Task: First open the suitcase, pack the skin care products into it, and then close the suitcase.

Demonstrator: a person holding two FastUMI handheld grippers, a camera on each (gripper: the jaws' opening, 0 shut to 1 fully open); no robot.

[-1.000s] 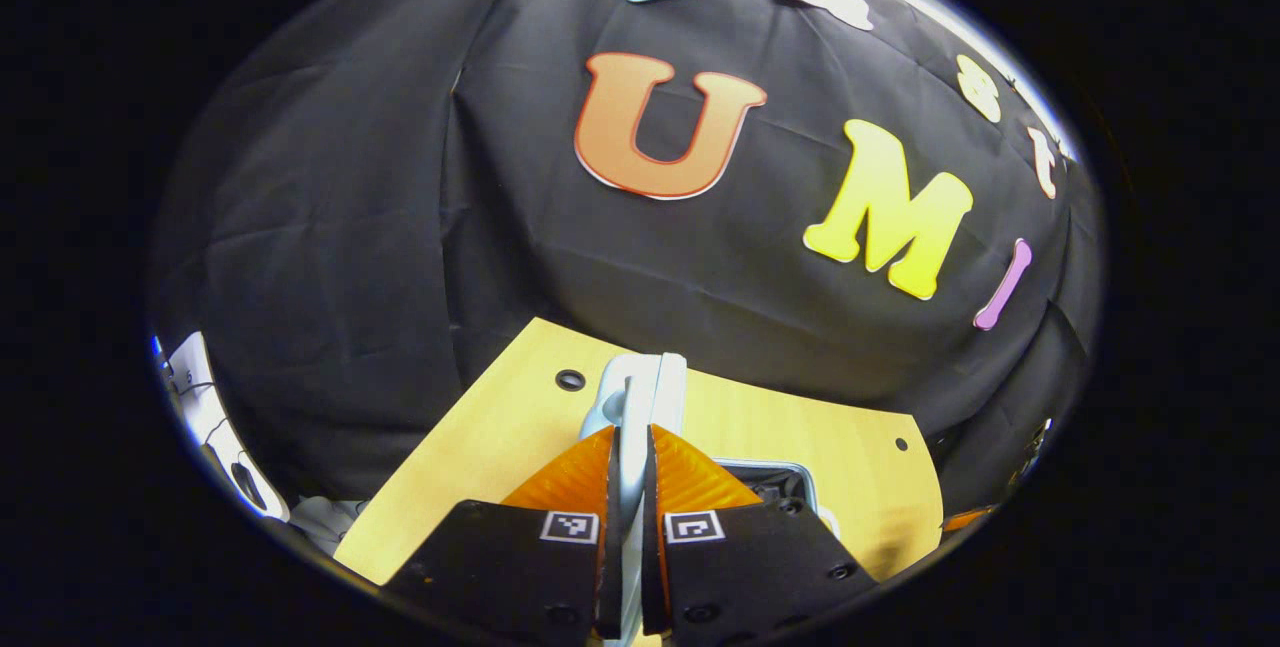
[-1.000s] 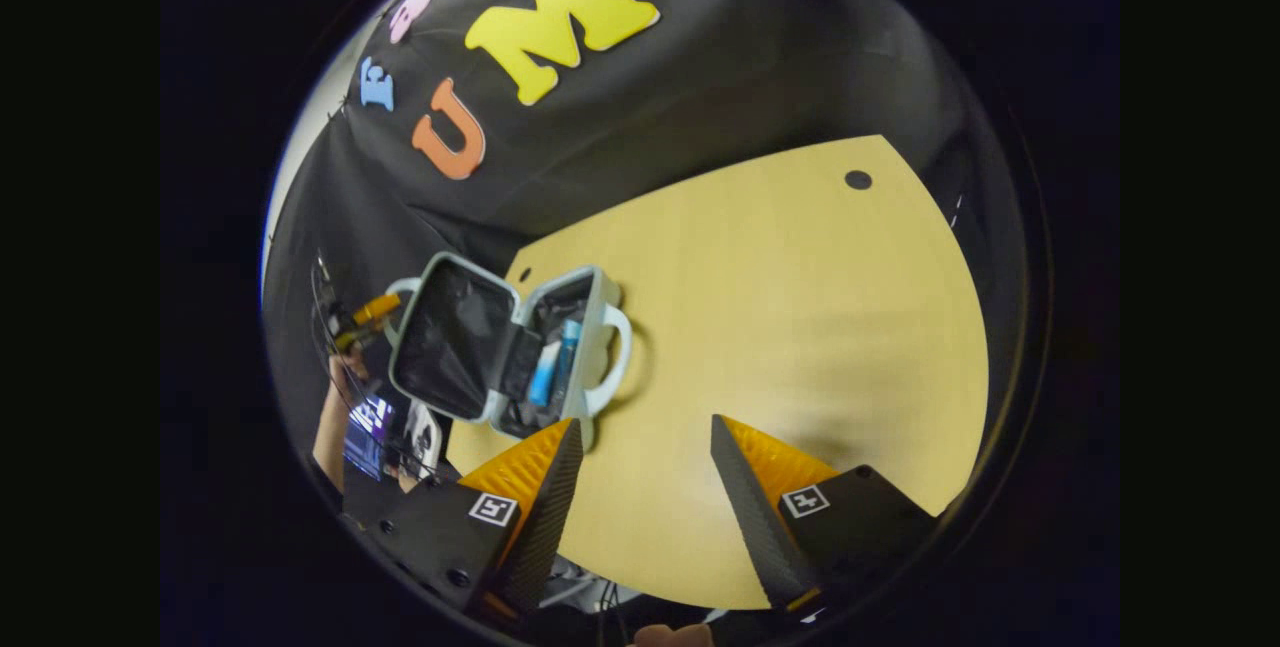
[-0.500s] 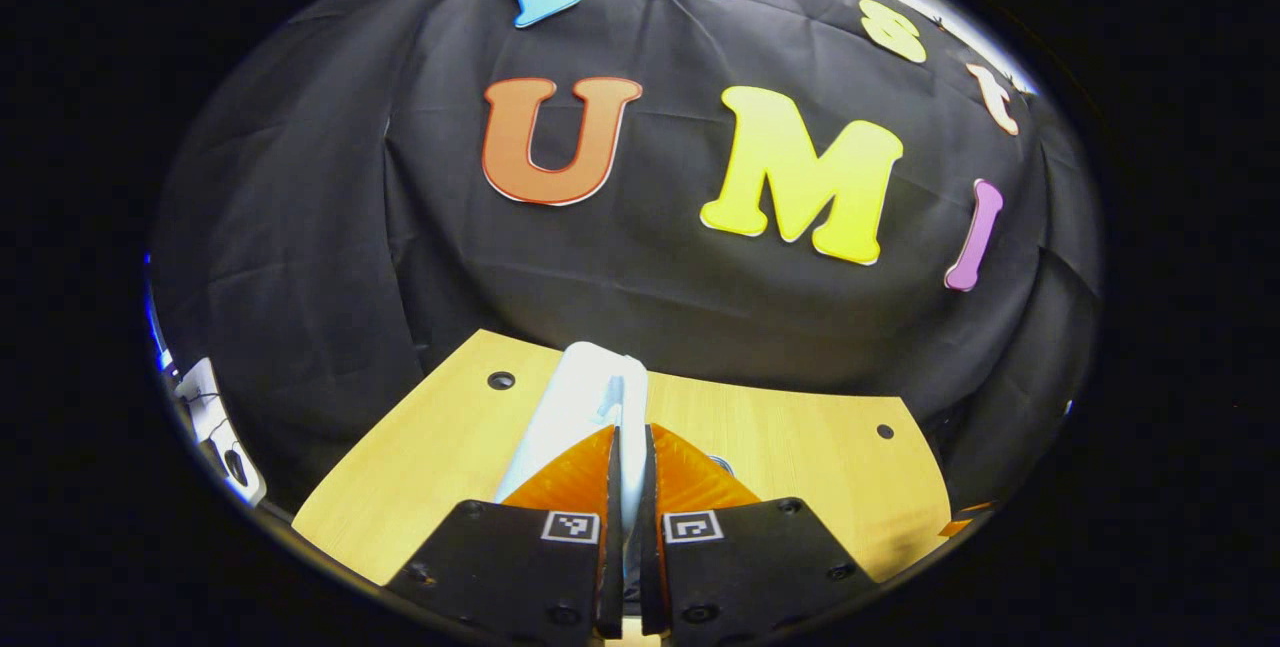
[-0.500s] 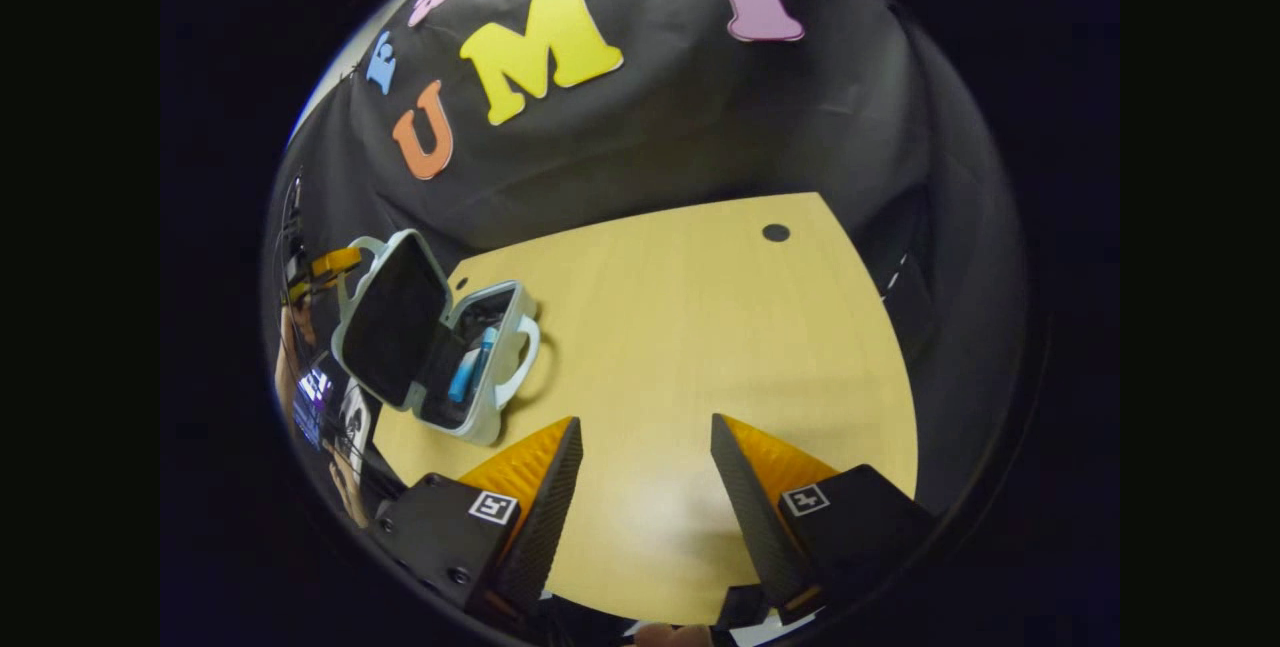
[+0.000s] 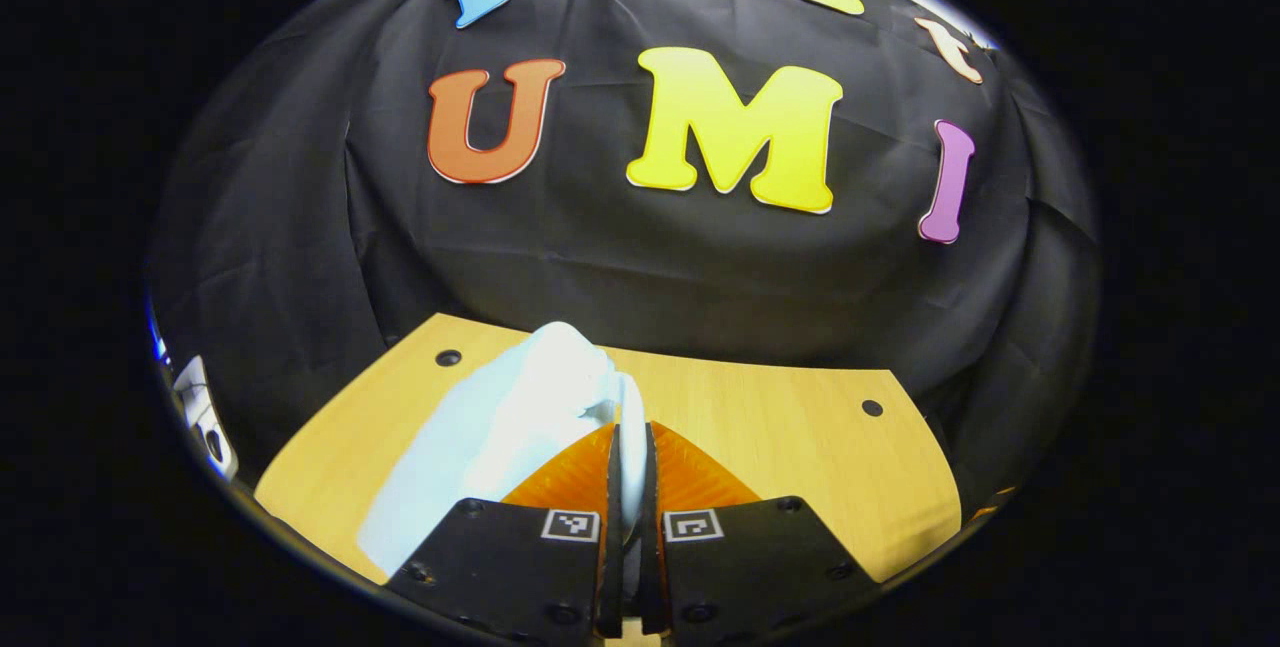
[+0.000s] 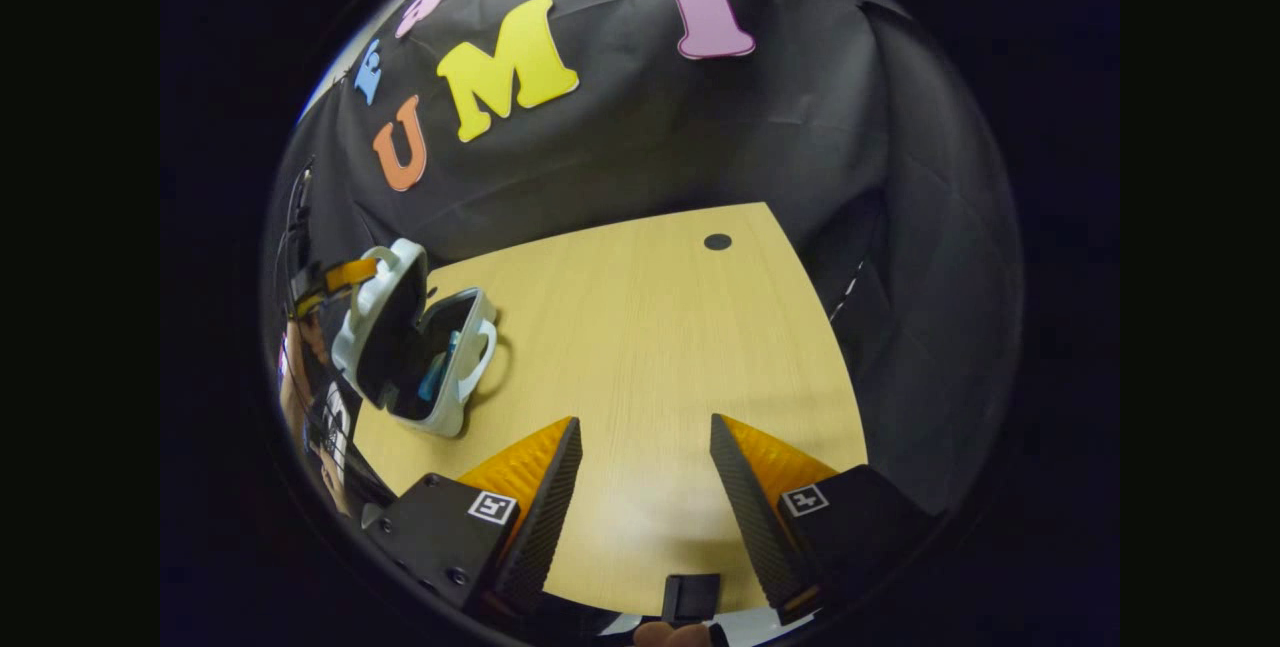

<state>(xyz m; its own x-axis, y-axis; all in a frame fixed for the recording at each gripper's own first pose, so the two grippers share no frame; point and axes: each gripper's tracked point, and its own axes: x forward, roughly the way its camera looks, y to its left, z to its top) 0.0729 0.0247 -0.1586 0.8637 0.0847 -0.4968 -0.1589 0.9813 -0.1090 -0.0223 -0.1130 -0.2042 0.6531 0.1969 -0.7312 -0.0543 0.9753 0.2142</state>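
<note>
While left gripper (image 5: 628, 487) jaws pinch the suitcase (image 6: 415, 347) handle, right gripper (image 6: 640, 472) jaws gape, revealing blue tubes (image 6: 437, 379) inside.

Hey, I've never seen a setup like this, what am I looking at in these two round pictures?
A person holds a two-finger gripper in each hand, and each carries a camera looking along its fingers. In the left gripper view, the left gripper pinches the handle on the lid of a small pale suitcase. In the right gripper view, the right gripper hangs open above a wooden table; the suitcase stands half shut there, with blue skin care products inside.
</note>
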